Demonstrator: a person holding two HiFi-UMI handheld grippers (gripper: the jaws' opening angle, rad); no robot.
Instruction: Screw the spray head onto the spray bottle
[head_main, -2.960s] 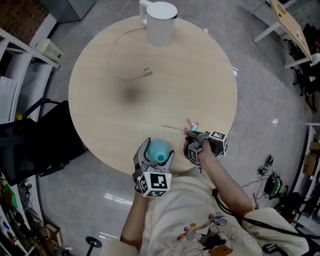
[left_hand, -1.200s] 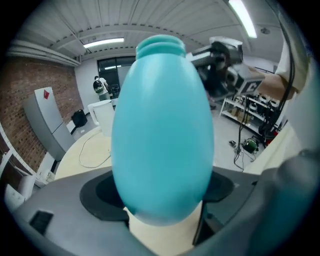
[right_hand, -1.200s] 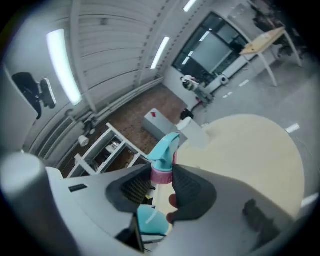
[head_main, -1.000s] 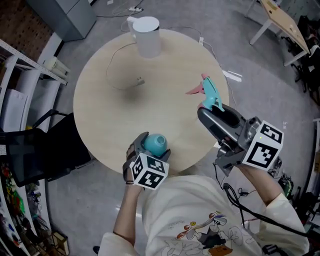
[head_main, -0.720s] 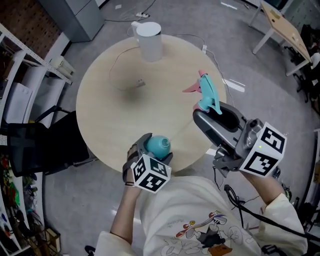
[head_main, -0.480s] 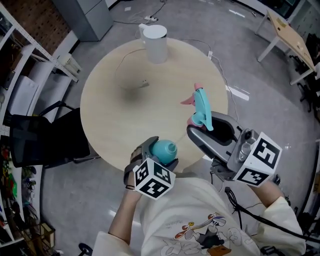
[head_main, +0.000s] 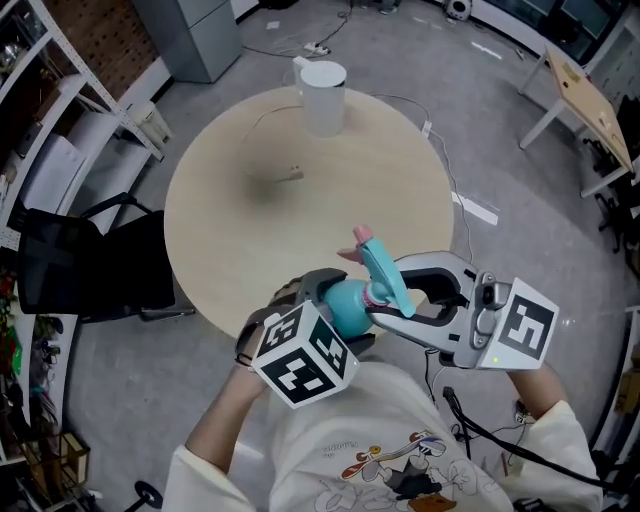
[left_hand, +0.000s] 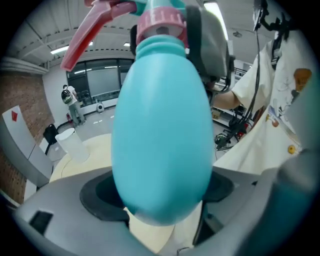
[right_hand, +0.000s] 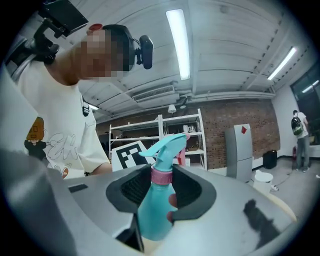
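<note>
I hold a teal spray bottle (head_main: 349, 303) above the table's near edge, my left gripper (head_main: 334, 310) shut on its round body. The body (left_hand: 160, 130) fills the left gripper view. On its neck sits the teal spray head (head_main: 381, 270) with a pink trigger (head_main: 356, 243) and a pink collar (left_hand: 161, 21). My right gripper (head_main: 386, 297) comes in from the right and is shut on the spray head. In the right gripper view the collar (right_hand: 161, 175) lies between the dark pads (right_hand: 187, 187), and the nozzle (right_hand: 169, 145) points left above them.
A round wooden table (head_main: 250, 210) carries a white kettle (head_main: 322, 95) at its far edge and a loose cable with a plug (head_main: 292, 175). A black chair (head_main: 80, 270) stands at the left beside shelving. Another table (head_main: 585, 95) is at the upper right.
The right gripper has brought the spray head from over the table's right side down and left onto the bottle's neck. The left gripper has lifted the bottle towards it.
</note>
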